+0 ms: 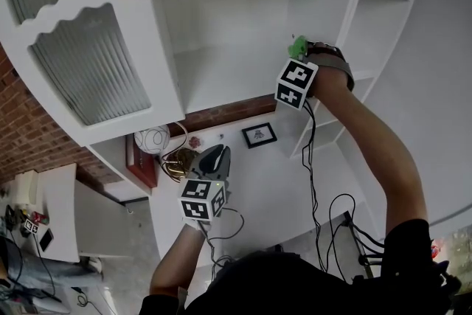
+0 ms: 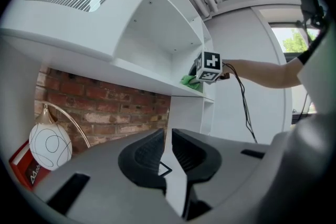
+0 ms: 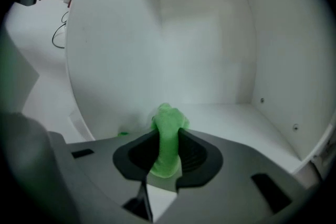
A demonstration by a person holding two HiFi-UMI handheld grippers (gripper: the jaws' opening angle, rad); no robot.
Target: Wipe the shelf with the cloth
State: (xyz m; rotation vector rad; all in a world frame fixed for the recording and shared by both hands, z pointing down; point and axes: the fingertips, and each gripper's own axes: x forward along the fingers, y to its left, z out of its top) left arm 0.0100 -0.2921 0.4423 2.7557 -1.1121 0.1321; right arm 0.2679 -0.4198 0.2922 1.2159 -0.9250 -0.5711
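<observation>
Brick wall (image 2: pixel 115 102) behind, white cabinet (image 1: pixel 166 18) in front of it, and the open shelf (image 1: pixel 221 66) in that cabinet is what needs wiping. My right hand-held gripper (image 3: pixel 169 152) is clamped on the green cloth (image 3: pixel 169 119), a bunched wad poking out past the jaw tips, near the shelf's front edge and toward its right end. Most of the bare board lies to the left of the cloth and back toward the rear panel, so I reckon the sweep runs leftward along the shelf's long axis. Can't tell if the wad actually touches the board. My left hand-held gripper (image 2: pixel 167 153) hangs well below the shelf, jaws nearly together with nothing in them, so the right one is clearly nearer.
</observation>
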